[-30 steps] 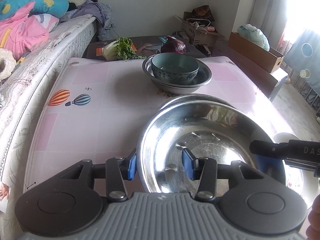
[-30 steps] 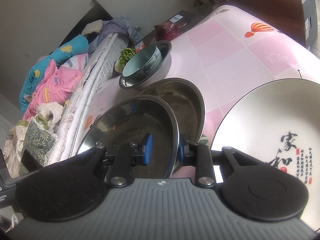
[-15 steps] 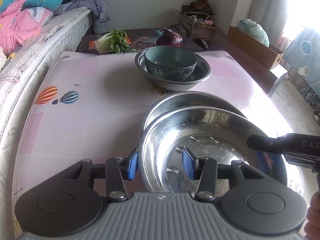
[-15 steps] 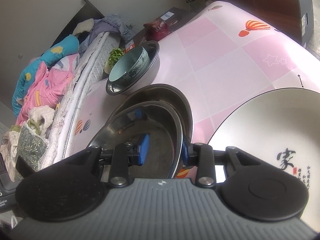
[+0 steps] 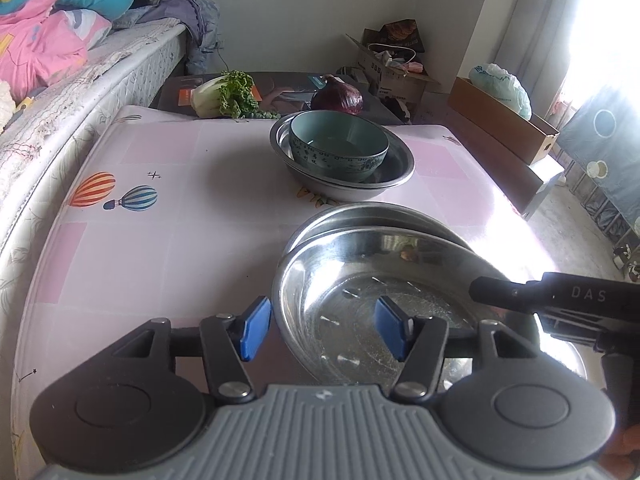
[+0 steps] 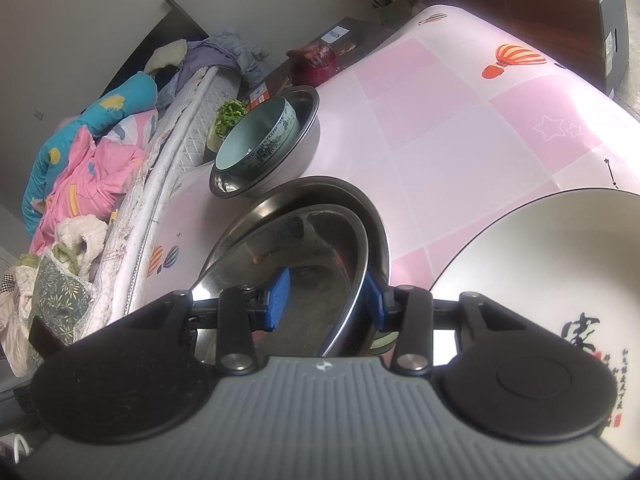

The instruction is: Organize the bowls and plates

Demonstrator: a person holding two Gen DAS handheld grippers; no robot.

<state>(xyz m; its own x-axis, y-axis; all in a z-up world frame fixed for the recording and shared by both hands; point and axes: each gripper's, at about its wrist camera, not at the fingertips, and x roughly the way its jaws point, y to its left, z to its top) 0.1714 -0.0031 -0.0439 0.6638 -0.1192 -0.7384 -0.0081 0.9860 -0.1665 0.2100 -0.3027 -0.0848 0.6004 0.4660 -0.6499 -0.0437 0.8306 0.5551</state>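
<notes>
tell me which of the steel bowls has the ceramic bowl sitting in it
The far steel bowl, by the red onion; the blue-green ceramic bowl sits inside it. The two near steel bowls are nested together between the grippers.

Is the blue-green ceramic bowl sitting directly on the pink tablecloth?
No, the ceramic bowl sits nested inside a steel basin, which itself rests on the tablecloth.

Left gripper [image 5: 324, 334] fingers now spread — steel bowl [image 5: 400, 300] released.
</notes>
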